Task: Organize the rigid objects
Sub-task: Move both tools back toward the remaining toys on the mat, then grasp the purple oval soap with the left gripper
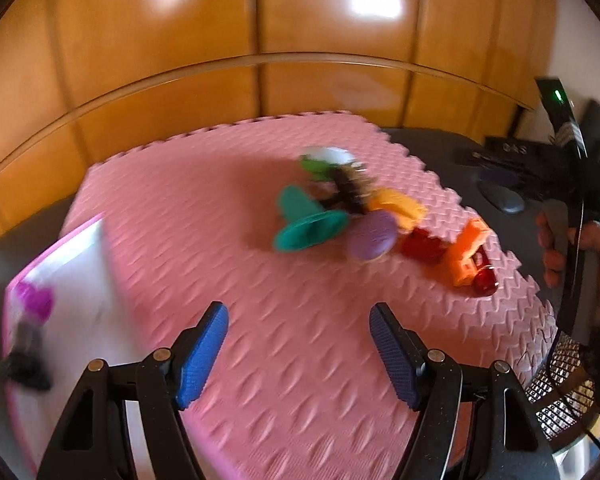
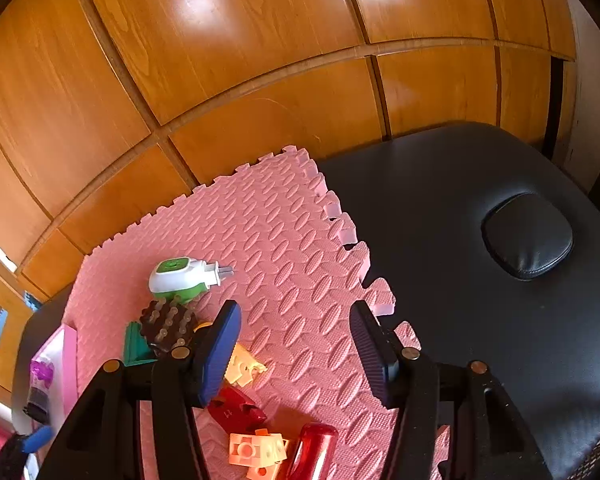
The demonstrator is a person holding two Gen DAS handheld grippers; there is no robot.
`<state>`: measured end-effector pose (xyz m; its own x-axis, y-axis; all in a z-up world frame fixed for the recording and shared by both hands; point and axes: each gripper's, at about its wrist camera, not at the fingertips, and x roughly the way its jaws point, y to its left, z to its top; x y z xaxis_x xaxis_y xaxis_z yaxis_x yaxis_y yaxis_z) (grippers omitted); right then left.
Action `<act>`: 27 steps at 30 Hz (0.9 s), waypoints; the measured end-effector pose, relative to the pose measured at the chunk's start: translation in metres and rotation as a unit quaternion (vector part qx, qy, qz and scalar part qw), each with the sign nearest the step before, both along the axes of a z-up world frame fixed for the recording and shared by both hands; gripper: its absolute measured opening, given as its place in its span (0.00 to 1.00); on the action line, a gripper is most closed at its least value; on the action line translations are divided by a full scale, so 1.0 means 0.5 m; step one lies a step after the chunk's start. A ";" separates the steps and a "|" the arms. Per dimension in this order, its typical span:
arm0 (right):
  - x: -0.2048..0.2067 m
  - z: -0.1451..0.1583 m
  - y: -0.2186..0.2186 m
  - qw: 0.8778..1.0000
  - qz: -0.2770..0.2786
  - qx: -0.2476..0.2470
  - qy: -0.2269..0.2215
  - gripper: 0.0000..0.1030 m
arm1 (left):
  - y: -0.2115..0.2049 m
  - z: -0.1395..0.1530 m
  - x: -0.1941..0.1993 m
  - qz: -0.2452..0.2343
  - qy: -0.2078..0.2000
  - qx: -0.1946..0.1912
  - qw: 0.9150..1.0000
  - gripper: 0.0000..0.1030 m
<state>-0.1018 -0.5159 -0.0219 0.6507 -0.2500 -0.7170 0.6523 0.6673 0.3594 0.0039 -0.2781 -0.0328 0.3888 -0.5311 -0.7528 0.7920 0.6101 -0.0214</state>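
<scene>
A heap of small toys lies on the pink foam mat [image 1: 260, 320]: a teal piece [image 1: 304, 224], a purple oval [image 1: 372, 236], a red block [image 1: 422, 246], an orange block [image 1: 466, 256], a red cylinder [image 1: 485, 278], a brown spiky brush [image 2: 168, 326] and a white-and-green plug device [image 2: 180, 276]. My left gripper [image 1: 298, 312] hangs open over bare mat, short of the heap. My right gripper [image 2: 296, 308] is open too, with only mat between its fingers. The yellow block [image 2: 244, 368], red block [image 2: 236, 408] and red cylinder [image 2: 314, 454] lie below and left of it.
A white tray with a pink rim [image 1: 66, 280] sits at the mat's left edge, holding a purple item [image 1: 36, 300] and a black one [image 1: 24, 368]. The mat lies on a black padded table [image 2: 480, 280] before wooden cabinet doors [image 2: 260, 60]. A hand [image 1: 556, 252] holds the other gripper at right.
</scene>
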 end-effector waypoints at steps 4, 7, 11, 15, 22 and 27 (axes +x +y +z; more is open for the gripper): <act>-0.002 -0.003 -0.004 1.000 -0.001 0.014 -0.005 0.55 | -0.080 -0.013 0.008 -0.036 0.007 0.001 0.999 0.71; 0.000 -0.004 -0.005 1.000 0.001 0.019 -0.006 0.55 | -0.138 -0.026 0.012 -0.057 -0.001 0.011 0.998 0.71; 0.001 -0.003 -0.007 1.000 0.004 0.027 -0.011 0.55 | -0.201 -0.052 0.030 -0.083 -0.004 0.026 0.996 0.68; 0.001 -0.006 -0.012 0.999 0.005 0.041 -0.018 0.55 | -0.238 -0.079 0.045 -0.095 0.000 0.046 0.994 0.63; 0.004 -0.009 -0.015 0.998 0.010 0.053 -0.022 0.55 | -0.281 -0.114 0.058 -0.112 0.005 0.057 0.992 0.49; 0.004 -0.013 -0.018 0.998 0.009 0.058 -0.018 0.55 | -0.259 -0.109 0.038 -0.101 0.001 0.059 0.993 0.43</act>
